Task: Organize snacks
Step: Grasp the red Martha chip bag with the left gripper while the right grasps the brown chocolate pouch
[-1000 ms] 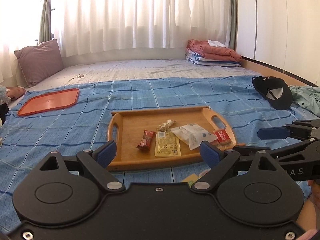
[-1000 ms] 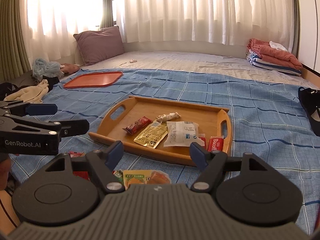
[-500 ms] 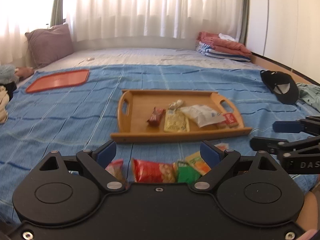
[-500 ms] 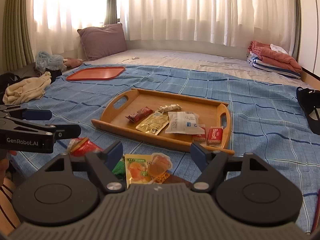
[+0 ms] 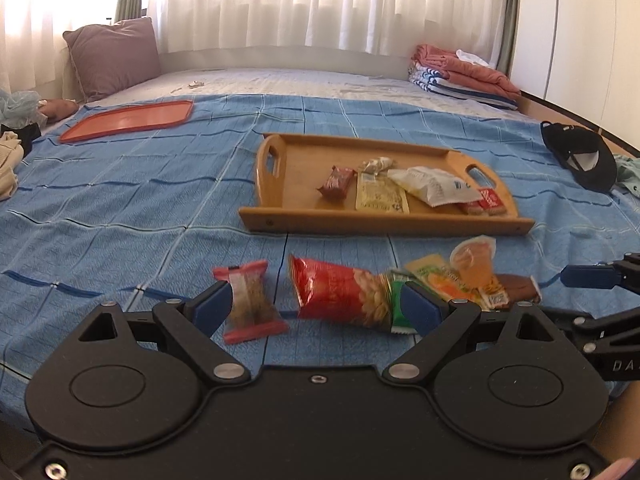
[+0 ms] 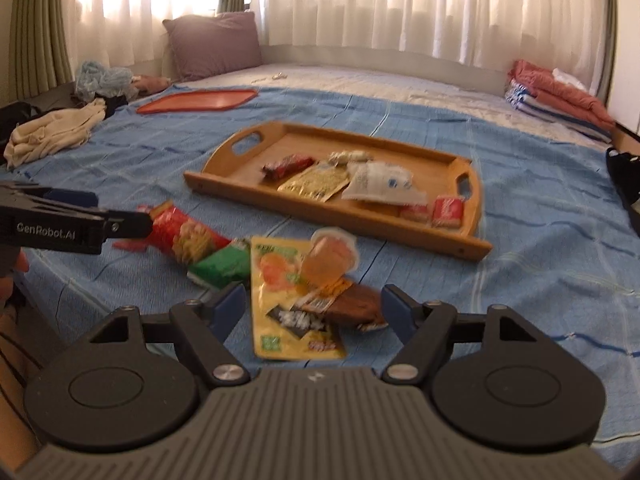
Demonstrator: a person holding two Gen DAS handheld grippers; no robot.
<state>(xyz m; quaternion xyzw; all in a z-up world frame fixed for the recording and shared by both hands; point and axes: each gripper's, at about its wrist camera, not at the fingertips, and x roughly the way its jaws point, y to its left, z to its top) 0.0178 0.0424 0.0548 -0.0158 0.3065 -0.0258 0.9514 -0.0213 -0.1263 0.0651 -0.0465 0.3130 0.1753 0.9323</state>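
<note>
Two wide-spread, empty pairs of blue-padded fingers (image 5: 316, 308) (image 6: 314, 306) over crinkly foil snack packets (image 5: 340, 294) beside rectangular wooden tray (image 5: 384, 226).

The tray (image 5: 384, 222) was smooth, matt wood. The bedspread (image 5: 120, 216) was woven cloth with raised ribs. The red snack bag (image 5: 336, 294) was glossy, crinkled foil-like plastic.
</note>
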